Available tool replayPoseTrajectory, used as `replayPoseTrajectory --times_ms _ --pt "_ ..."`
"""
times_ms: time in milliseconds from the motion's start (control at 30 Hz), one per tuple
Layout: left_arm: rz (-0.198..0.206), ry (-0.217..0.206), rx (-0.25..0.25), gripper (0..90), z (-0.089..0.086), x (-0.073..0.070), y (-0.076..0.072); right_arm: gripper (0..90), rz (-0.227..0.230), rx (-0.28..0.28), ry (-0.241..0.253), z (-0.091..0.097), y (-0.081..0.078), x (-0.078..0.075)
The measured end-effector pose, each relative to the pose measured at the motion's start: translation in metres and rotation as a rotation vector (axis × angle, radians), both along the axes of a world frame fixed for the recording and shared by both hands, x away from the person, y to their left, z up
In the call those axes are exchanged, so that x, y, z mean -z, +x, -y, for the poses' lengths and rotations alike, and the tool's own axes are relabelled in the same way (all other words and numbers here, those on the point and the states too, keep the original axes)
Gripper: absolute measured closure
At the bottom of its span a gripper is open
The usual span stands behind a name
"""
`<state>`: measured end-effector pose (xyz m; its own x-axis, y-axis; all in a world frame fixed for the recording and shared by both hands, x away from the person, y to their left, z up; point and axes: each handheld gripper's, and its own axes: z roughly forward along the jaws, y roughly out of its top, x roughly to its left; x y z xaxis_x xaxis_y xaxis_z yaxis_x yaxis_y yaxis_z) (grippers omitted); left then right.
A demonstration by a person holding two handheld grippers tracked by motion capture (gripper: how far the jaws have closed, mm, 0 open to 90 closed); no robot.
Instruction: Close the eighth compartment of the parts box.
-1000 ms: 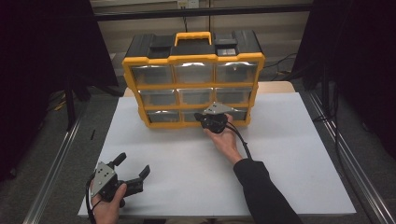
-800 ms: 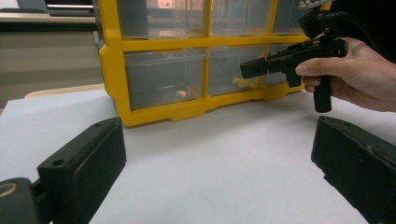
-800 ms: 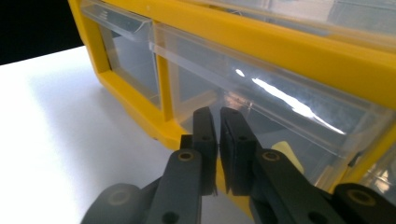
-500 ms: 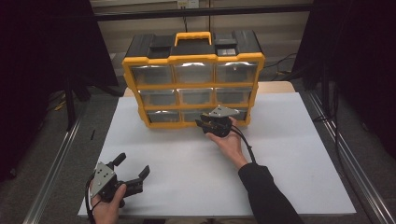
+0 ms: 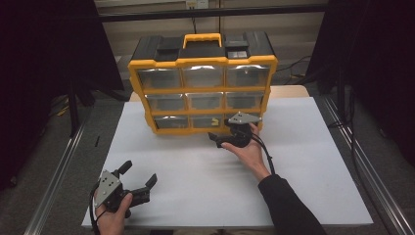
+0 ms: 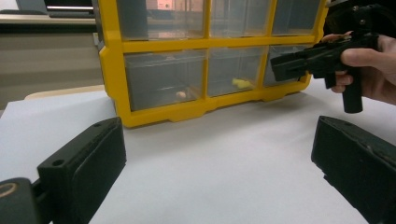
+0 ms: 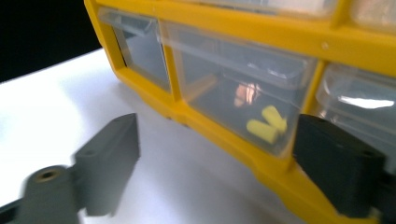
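Observation:
A yellow organizer with a black top and clear drawers stands at the back of the white table. Its bottom-middle drawer is closed and holds two yellow earplugs, which also show as a yellow spot in the left gripper view. My right gripper hangs just in front of the bottom row, pointing left along it. Its jaws have just been opening and stand open with nothing between them. My left gripper rests near the table's front left, jaws wide open and empty, facing the organizer.
The white table sheet reaches out in front of the organizer. My right hand and gripper show at the upper right of the left gripper view. Metal rails run along both table sides, with dark curtains behind.
My right gripper has drawn back a little from the organizer's bottom row toward me, and its jaws have opened. The left gripper has stayed where it was.

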<state>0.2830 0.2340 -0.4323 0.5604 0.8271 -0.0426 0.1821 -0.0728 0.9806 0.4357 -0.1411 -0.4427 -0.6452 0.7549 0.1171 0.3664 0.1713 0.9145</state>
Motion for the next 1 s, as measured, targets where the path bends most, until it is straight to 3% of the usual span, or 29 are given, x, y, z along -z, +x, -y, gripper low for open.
replayPoseTrajectory --times_ms 200,333,633,1000 --pt "-0.002 -0.003 0.001 3.1 0.001 0.0 0.001 1.0 0.015 0.04 -0.007 0.009 -0.009 0.0" --pt "-0.003 -0.003 0.002 3.1 0.001 0.0 0.001 1.6 0.018 0.037 0.012 0.014 -0.016 -0.003" --pt "-0.001 0.003 -0.001 3.2 0.0 0.0 0.001 0.6 0.049 0.091 0.009 0.024 -0.031 -0.008" --pt "-0.001 0.005 -0.008 3.1 0.0 0.0 0.001 0.3 0.08 0.155 0.041 0.045 -0.049 -0.011"
